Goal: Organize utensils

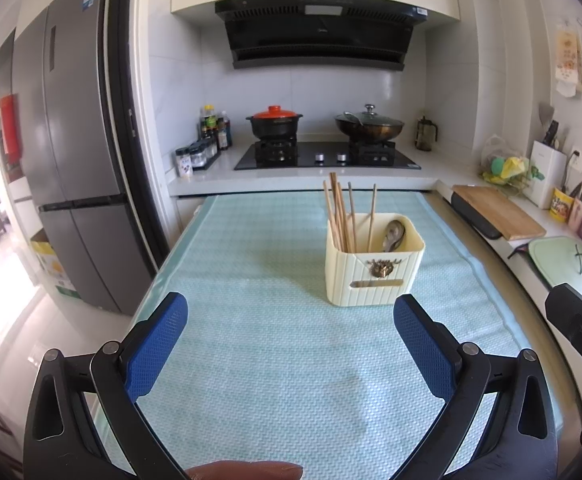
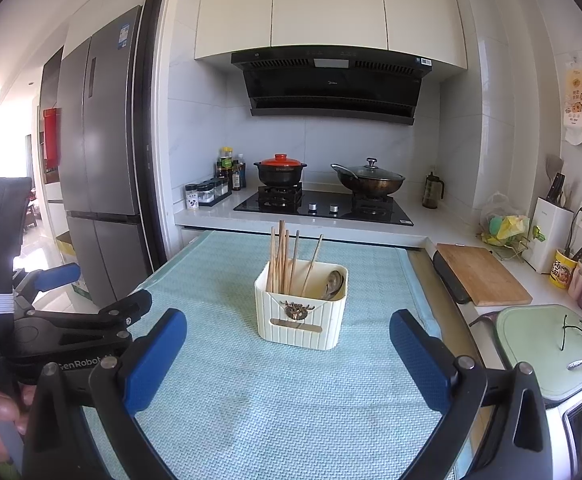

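Hovering empty, spread wide: left hand-held gripper (image 1: 291, 344) & right hand-held gripper (image 2: 289, 354); chopsticks (image 2: 283, 261), spoon (image 2: 333, 284) in holder (image 2: 301, 322).

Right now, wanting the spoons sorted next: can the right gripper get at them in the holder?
Probably yes: the right gripper is open, the mat before it bare, and the spoons show above the holder rim.
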Tool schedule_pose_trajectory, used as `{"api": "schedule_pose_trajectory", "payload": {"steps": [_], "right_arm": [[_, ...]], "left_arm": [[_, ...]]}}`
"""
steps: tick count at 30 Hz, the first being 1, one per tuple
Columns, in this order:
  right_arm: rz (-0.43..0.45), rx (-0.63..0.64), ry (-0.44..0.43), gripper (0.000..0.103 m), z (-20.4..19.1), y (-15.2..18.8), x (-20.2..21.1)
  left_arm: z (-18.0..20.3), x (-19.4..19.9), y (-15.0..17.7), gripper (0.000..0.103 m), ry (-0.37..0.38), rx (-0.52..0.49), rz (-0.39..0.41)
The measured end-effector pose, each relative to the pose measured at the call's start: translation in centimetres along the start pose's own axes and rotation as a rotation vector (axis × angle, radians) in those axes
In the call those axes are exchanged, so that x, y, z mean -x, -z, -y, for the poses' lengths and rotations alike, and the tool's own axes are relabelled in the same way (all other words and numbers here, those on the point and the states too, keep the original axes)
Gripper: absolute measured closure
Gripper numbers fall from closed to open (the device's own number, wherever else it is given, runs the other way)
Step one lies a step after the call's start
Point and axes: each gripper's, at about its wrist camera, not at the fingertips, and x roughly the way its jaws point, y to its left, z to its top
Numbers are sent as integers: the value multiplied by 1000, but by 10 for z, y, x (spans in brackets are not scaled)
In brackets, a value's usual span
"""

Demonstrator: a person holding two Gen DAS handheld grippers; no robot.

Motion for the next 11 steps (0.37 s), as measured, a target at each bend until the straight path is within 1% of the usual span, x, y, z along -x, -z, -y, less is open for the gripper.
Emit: {"api": "schedule_pose_trajectory", "payload": {"steps": [7,11], "right_arm": [[-7,0,-2,0,0,2,0],[-11,-4,-1,0,2,3,-1]], "left_arm": [[2,0,5,0,-6,-10,3],[2,-2,5,0,-21,4,-6]]}}
